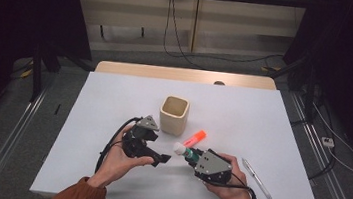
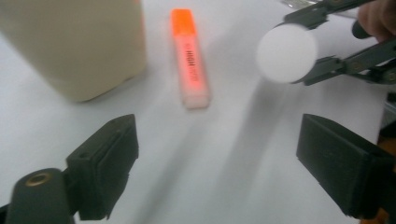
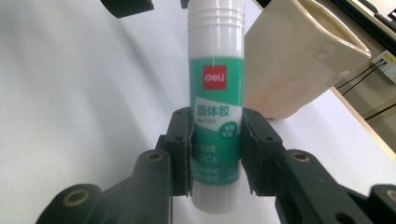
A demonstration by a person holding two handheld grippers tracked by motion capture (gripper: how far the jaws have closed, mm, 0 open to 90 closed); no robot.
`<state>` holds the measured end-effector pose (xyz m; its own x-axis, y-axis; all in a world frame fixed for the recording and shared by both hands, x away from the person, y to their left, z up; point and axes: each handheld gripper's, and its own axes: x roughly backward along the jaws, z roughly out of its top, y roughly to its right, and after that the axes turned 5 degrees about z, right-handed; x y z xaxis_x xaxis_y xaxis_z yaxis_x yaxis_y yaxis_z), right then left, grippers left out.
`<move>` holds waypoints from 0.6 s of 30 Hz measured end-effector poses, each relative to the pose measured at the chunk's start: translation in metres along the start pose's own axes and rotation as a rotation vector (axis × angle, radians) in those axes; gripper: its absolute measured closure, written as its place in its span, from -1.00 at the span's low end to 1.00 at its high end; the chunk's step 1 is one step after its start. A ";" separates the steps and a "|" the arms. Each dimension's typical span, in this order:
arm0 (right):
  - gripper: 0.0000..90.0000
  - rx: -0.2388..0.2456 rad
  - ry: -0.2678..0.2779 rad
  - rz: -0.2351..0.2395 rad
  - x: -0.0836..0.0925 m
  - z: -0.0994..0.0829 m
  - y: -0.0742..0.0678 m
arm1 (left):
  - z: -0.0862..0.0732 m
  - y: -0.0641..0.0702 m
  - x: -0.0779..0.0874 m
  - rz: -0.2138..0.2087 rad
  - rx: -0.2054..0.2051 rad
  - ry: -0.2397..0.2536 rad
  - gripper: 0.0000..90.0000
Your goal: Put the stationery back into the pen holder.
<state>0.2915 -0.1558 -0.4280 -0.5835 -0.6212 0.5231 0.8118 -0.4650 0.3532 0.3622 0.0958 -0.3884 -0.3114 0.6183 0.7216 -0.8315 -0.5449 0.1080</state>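
A green and white glue stick (image 1: 186,152) (image 3: 215,84) is clamped at its lower body between the jaws of my right gripper (image 1: 194,157) (image 3: 215,135), held above the table with its white cap pointing left. My left gripper (image 1: 160,158) (image 2: 224,158) faces it from the left, its jaws wide open with nothing between them. In the left gripper view the round white cap end (image 2: 287,52) hangs ahead at the upper right, a short gap away from the open jaws.
A beige square cup (image 1: 174,114) (image 2: 74,46) (image 3: 299,60) stands mid-table behind the grippers. An orange highlighter (image 1: 194,139) (image 2: 189,58) lies just right of it. A silver pen (image 1: 257,179) rests at the right on the white table (image 1: 263,119).
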 end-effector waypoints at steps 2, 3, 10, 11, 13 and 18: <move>0.49 -0.021 0.011 0.004 0.000 -0.001 0.001 | -0.004 -0.003 0.001 0.021 0.008 0.020 -0.79; 0.49 -0.030 0.016 0.009 0.000 -0.001 0.002 | -0.007 -0.004 0.002 0.043 0.011 0.023 -0.81; 0.49 -0.104 0.045 0.030 0.001 -0.003 0.006 | -0.020 -0.014 0.011 0.054 0.043 0.105 -0.85; 0.49 -0.111 0.047 0.032 0.001 -0.003 0.007 | -0.023 -0.015 0.012 0.065 0.056 0.104 -0.85; 0.49 -0.139 0.061 0.038 0.001 -0.004 0.009 | -0.026 -0.016 0.012 0.086 0.064 0.110 -0.86; 0.49 -0.174 0.085 0.041 0.003 -0.004 0.011 | -0.034 -0.017 0.016 0.124 0.063 0.112 -0.87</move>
<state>0.2991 -0.1656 -0.4259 -0.5562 -0.6892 0.4644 0.8226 -0.5362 0.1895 0.3557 0.1349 -0.4020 -0.4618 0.6017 0.6517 -0.7544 -0.6529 0.0683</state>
